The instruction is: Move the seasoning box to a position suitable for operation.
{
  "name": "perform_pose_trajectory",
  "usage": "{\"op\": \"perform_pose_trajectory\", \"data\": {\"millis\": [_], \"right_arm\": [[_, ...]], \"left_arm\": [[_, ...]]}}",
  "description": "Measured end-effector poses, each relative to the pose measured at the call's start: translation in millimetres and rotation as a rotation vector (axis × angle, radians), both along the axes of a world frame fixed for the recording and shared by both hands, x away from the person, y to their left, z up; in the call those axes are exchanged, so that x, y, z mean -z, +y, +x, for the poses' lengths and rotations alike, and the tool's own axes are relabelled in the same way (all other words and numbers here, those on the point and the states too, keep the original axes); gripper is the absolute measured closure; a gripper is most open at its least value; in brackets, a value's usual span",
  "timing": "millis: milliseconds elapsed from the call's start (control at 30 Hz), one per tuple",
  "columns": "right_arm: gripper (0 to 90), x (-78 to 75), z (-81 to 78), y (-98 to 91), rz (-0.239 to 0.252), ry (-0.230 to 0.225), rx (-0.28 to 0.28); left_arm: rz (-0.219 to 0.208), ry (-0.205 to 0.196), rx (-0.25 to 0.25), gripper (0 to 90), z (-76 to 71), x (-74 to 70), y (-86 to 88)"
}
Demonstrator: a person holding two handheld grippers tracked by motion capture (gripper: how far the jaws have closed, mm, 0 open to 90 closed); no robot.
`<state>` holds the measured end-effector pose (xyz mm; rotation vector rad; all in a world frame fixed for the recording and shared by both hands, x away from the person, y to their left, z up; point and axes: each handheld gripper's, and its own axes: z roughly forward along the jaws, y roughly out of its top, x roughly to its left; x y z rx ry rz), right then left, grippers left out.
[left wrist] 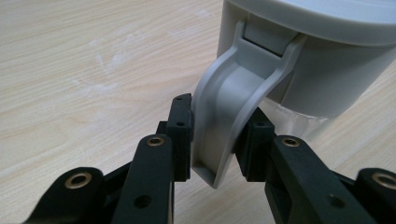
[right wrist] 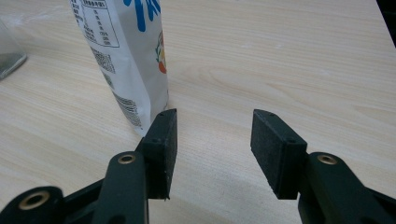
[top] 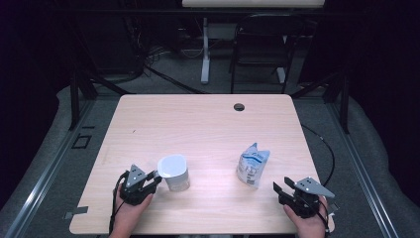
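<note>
A pale grey lidded jug (top: 174, 172) stands near the front left of the wooden table (top: 198, 124). My left gripper (top: 152, 182) comes at it from the left. In the left gripper view its jaws (left wrist: 220, 116) are shut on the jug's curved handle (left wrist: 229, 107), with a pad against each side. A white pouch with blue print (top: 252, 166) stands upright at the front right. My right gripper (top: 282, 186) rests just right of and in front of it, open. In the right gripper view the pouch (right wrist: 126, 56) stands just beyond the left jaw and nothing lies between the jaws (right wrist: 215, 121).
A round cable hole (top: 239, 106) sits near the table's far edge. Beyond the table stand a black chair (top: 262, 44) and a white desk leg (top: 205, 54). Black frame posts flank the table, and a cable (top: 327, 148) trails off its right edge.
</note>
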<state>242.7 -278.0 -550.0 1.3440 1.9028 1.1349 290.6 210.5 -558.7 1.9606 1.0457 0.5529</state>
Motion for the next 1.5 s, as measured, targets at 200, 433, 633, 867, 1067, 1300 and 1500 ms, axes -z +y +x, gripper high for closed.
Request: {"op": "perform_pose_trajectory", "data": {"millis": [200, 433, 633, 867, 1067, 1300, 1500], "right_arm": [[51.0, -0.6, -0.9, 0.4, 0.001, -0.003, -0.002], [51.1, -1.0, -1.1, 2.4, -0.002, -0.007, -0.011], [51.4, -1.6, -1.2, 4.0, -0.01, -0.007, -0.022], [51.6, -2.9, -2.2, 7.8, -0.016, -0.01, -0.04], [51.7, -3.3, -2.5, 11.0, -0.022, -0.015, -0.055], [51.7, -4.1, -3.1, 14.9, -0.029, -0.02, -0.074], [51.8, -3.3, -2.8, 17.0, -0.036, -0.016, -0.084]], "left_arm": [[0.012, 0.001, -0.002, 70.7, -1.1, -0.8, -2.1], [0.021, 0.004, 0.007, 70.8, -2.3, -1.6, -5.1], [0.024, 0.006, 0.026, 70.8, -4.1, -2.5, -10.8], [0.039, 0.002, 0.096, 71.2, -10.0, -5.5, -26.1], [0.049, -0.002, 0.144, 71.3, -15.6, -6.3, -39.1], [0.052, -0.004, 0.174, 71.2, -19.0, -5.4, -48.8], [0.051, -0.003, 0.193, 71.2, -20.7, -5.6, -52.6]]}}
